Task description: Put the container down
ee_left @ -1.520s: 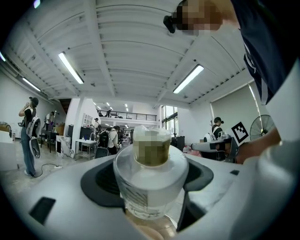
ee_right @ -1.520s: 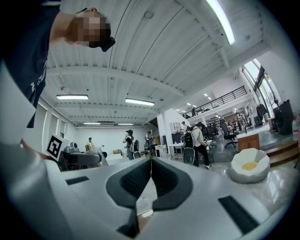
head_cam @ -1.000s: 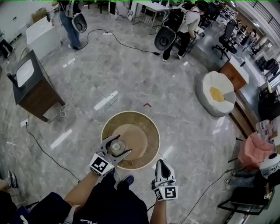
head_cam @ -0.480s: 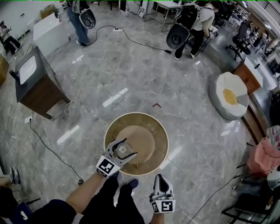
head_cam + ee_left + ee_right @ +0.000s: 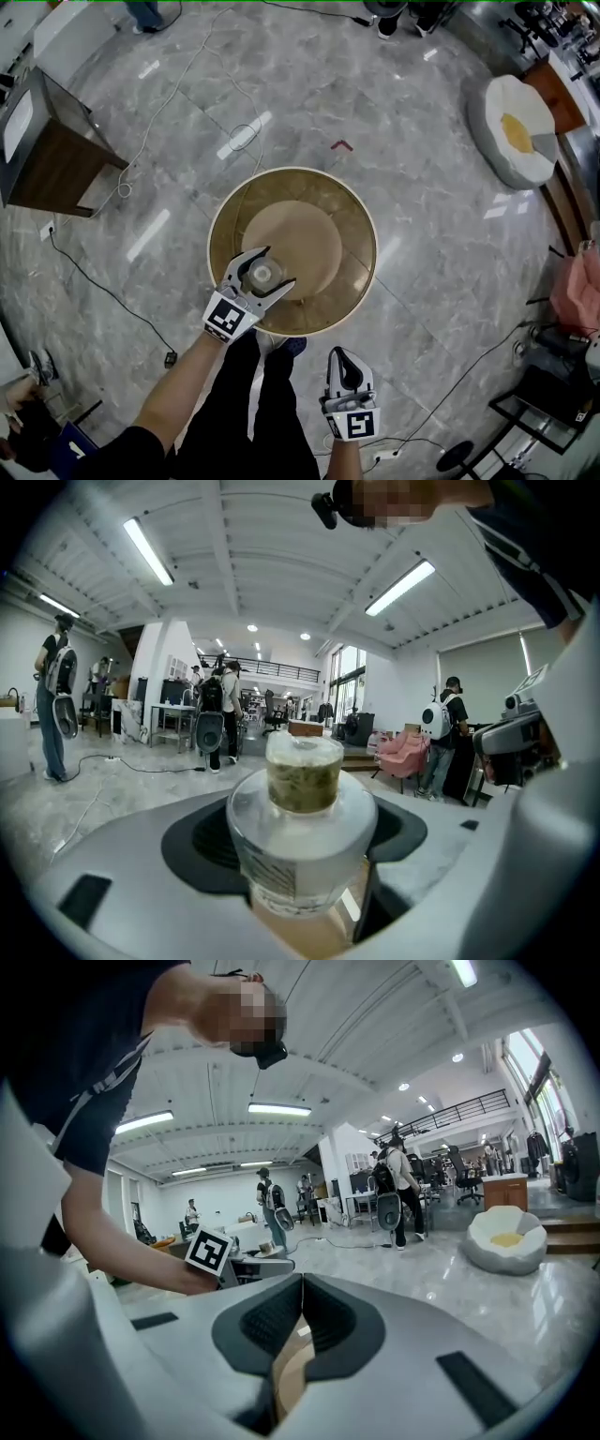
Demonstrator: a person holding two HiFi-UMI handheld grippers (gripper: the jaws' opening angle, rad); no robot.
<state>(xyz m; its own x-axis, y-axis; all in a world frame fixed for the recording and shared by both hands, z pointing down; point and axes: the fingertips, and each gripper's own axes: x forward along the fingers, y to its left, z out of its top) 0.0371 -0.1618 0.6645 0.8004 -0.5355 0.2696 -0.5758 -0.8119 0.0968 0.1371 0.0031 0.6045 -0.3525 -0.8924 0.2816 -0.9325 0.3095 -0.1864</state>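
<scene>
A small clear container [image 5: 262, 276] with a label and greenish contents [image 5: 302, 778] is clamped between the jaws of my left gripper [image 5: 262, 278], which is shut on it. In the head view it hangs over the near left part of a round wooden table [image 5: 347, 272], at the edge of the table's raised middle disc [image 5: 298, 234]. I cannot tell whether its base touches the wood. My right gripper [image 5: 345, 367] is lower right, off the table and near my leg. Its jaws are pressed together with nothing between them [image 5: 302, 1321].
The table stands on a grey marble floor crossed by cables [image 5: 112, 295]. A dark wooden cabinet [image 5: 47, 150] is at the left and a white beanbag seat [image 5: 520, 131] at the upper right. People with backpacks [image 5: 211, 719] stand far off in the hall.
The head view has tilted down, so the table sits higher and larger in the picture. My left gripper stays shut on the container over the table's near left part. The right gripper has barely moved.
</scene>
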